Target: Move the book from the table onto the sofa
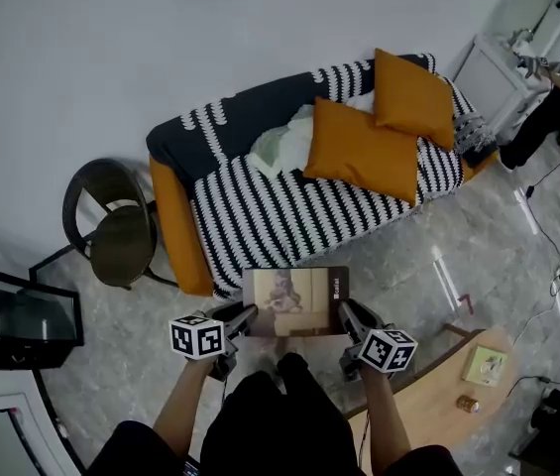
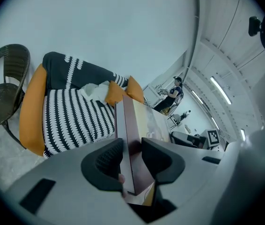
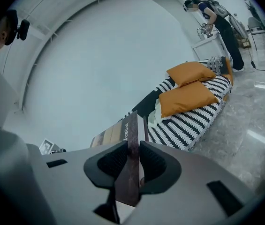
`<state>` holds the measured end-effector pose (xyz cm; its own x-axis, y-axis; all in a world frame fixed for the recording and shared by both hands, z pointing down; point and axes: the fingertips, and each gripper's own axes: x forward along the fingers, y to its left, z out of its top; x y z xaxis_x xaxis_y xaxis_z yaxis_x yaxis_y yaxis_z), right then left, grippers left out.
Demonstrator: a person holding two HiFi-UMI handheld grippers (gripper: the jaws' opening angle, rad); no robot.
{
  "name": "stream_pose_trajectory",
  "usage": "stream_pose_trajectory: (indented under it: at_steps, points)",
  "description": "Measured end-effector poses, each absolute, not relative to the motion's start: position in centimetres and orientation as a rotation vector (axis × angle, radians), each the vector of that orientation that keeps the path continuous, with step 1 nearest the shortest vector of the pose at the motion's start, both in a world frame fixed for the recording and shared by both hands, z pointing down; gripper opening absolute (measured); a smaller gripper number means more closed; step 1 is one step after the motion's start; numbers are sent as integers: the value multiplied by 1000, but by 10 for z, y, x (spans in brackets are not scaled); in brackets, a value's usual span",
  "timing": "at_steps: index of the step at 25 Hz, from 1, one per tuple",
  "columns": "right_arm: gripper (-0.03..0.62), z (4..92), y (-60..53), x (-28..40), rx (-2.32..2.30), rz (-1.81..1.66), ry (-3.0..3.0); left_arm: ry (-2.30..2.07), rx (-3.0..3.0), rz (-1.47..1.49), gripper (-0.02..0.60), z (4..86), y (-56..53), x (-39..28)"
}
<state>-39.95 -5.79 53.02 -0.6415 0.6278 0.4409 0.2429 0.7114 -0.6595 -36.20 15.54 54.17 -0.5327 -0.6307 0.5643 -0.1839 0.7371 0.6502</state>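
Note:
A book (image 1: 295,302) with a brown cover and a picture on its front hangs level in the air just in front of the sofa (image 1: 289,211). My left gripper (image 1: 245,318) is shut on the book's left edge (image 2: 131,139), its dark pads pressed on both faces. Shut on the opposite edge (image 3: 132,144) is my right gripper (image 1: 347,317), clamping by the spine. The sofa wears a black-and-white patterned cover and has orange sides (image 1: 178,231). Two orange cushions (image 1: 364,150) and a pale cloth (image 1: 284,144) lie on its seat.
A dark round chair (image 1: 116,228) stands left of the sofa. At lower right is a wooden table (image 1: 448,397) with a green box (image 1: 485,365) and a small jar (image 1: 468,403). A person (image 1: 557,87) stands at a white cabinet (image 1: 493,77) at upper right. Cables run on the grey floor.

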Motion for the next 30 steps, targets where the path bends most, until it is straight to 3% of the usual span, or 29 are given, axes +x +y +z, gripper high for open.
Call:
stream_pose_trajectory:
  at_steps: [11,30]
  points:
    - [100,550,-46,-456,-679,739,-2192,-2095,574,-670,137,556,167,-416]
    - [100,608,67,-619,-586,750,-2163,-2030,634,-687,135,614,281,-586]
